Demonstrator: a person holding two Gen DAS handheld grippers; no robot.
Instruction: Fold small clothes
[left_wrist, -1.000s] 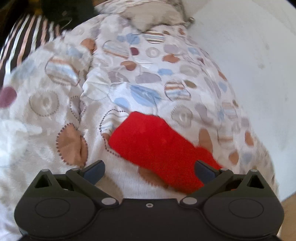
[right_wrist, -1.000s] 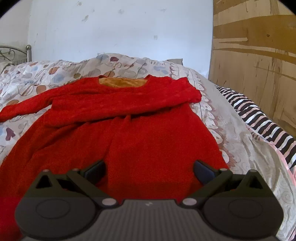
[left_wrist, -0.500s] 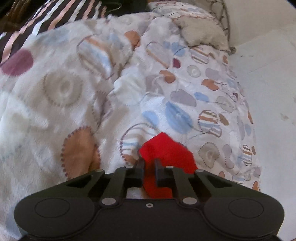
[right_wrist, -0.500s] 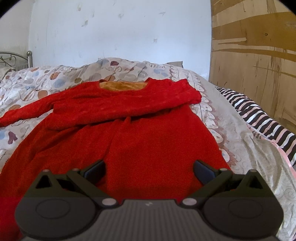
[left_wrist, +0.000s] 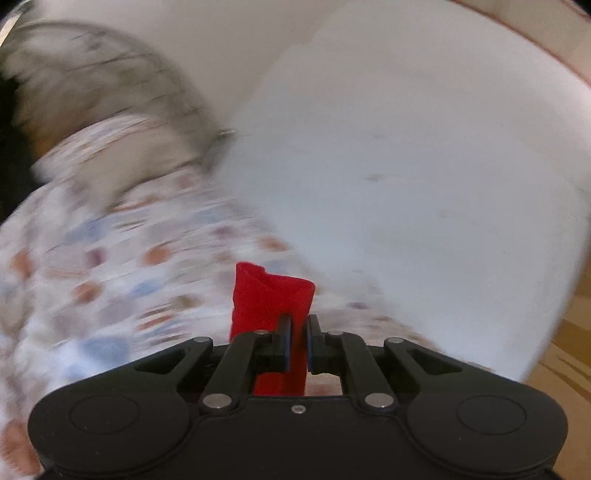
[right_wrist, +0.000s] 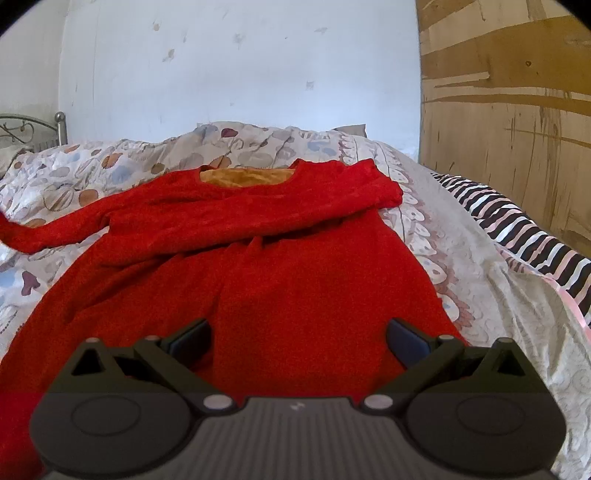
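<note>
A red long-sleeved sweater (right_wrist: 258, 266) lies spread on the bed, its orange-lined neck at the far end and its right sleeve folded across the chest. Its left sleeve (right_wrist: 48, 229) stretches off to the left edge. My left gripper (left_wrist: 298, 341) is shut on the red sleeve cuff (left_wrist: 271, 295) and holds it lifted above the patterned duvet (left_wrist: 110, 266); this view is motion-blurred. My right gripper (right_wrist: 297, 336) is open and empty, hovering just over the sweater's lower hem.
The duvet (right_wrist: 74, 173) with round patterns covers the bed. A striped sheet (right_wrist: 524, 236) runs along the right side by a wooden panel (right_wrist: 509, 110). A white wall (right_wrist: 240, 66) stands behind; a metal bed frame (right_wrist: 33, 129) is at the far left.
My left gripper closed on the sleeve cuff, then lifted it and swung toward the wall. In the right view the left sleeve end has shifted. My right gripper has barely moved.
</note>
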